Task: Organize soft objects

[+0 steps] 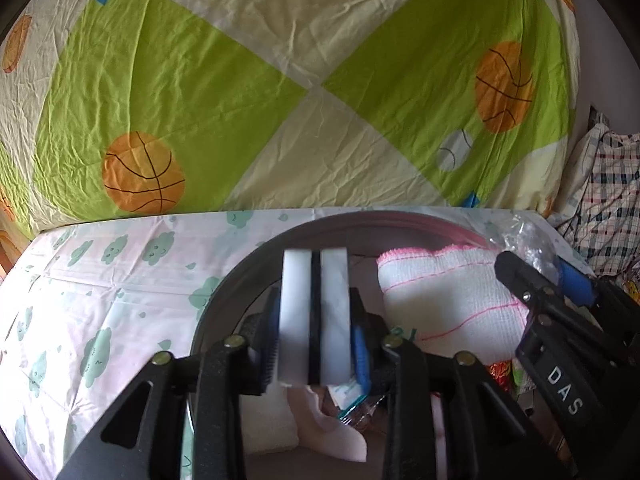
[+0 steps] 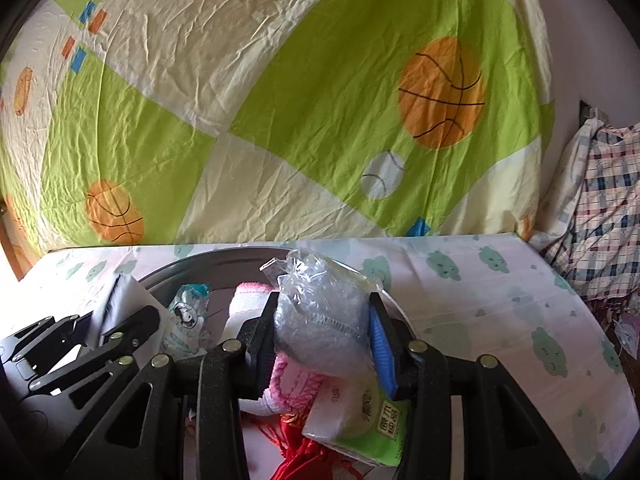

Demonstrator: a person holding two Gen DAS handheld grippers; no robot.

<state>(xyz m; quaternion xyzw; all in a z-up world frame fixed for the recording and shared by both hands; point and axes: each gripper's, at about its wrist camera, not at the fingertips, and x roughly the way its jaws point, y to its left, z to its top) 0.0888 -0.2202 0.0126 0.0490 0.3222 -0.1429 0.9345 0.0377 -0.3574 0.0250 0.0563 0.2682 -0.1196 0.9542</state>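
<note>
We work over a cloud-print tabletop (image 1: 100, 280) beside a bed with a crinkled basketball sheet (image 1: 240, 60). Nearest, our left gripper (image 1: 314, 344) has 2 white foam sponges (image 1: 296, 312) between its pads; whether it grips them we cannot tell. Our right gripper (image 2: 324, 336) clamps a crackly plastic bag of cloth (image 2: 320, 320). Both hang above the round grey bin (image 1: 224, 280), where a pink-edged terry towel (image 1: 440, 300) lies; we should lower before letting go

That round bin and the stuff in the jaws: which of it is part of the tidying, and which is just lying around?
Part of the job:
- white sponge block, between the left jaws
- bagged grey cloth, in the right jaws
- white towel with pink trim
- round bin

Just lying about:
- basketball quilt
- plaid cloth
- cloud-print sheet
</note>
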